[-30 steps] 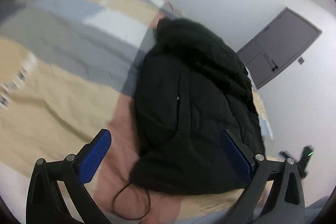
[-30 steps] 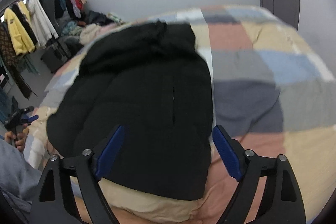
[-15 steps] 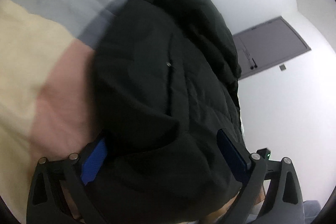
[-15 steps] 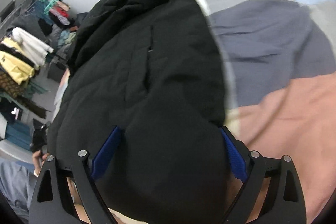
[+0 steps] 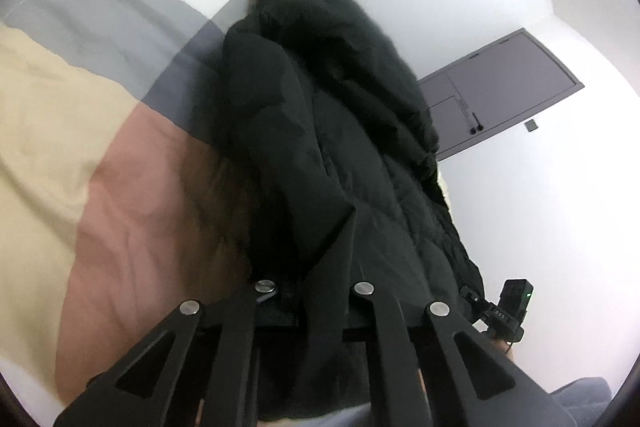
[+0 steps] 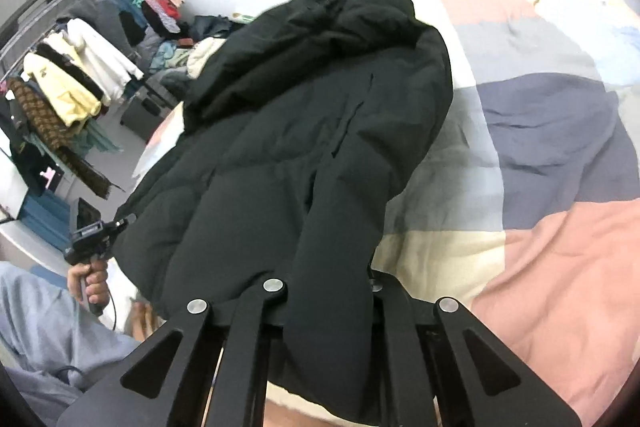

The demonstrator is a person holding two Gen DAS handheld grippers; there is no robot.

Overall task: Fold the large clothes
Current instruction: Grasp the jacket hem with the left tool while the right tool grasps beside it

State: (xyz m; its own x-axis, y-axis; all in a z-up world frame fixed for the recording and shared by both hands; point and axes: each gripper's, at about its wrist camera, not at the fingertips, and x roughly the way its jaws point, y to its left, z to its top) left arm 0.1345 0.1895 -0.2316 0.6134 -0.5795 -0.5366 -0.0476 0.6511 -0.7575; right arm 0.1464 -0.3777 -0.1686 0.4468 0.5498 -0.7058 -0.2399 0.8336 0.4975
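Both fingers (image 5: 304,267) now clamp jacket (image 6: 304,131) over bedspread (image 6: 560,147).

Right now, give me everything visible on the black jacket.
The black jacket is a puffy, quilted, matte garment, apparently padded, with a bulky hood or collar bunched at its far end. A vertical seam or zip line runs down its upper face. It lies lengthwise on the patchwork bedspread. Its near hem is pinched at two spots: the left gripper and the right gripper are each shut on it, fabric bulging over the fingers.
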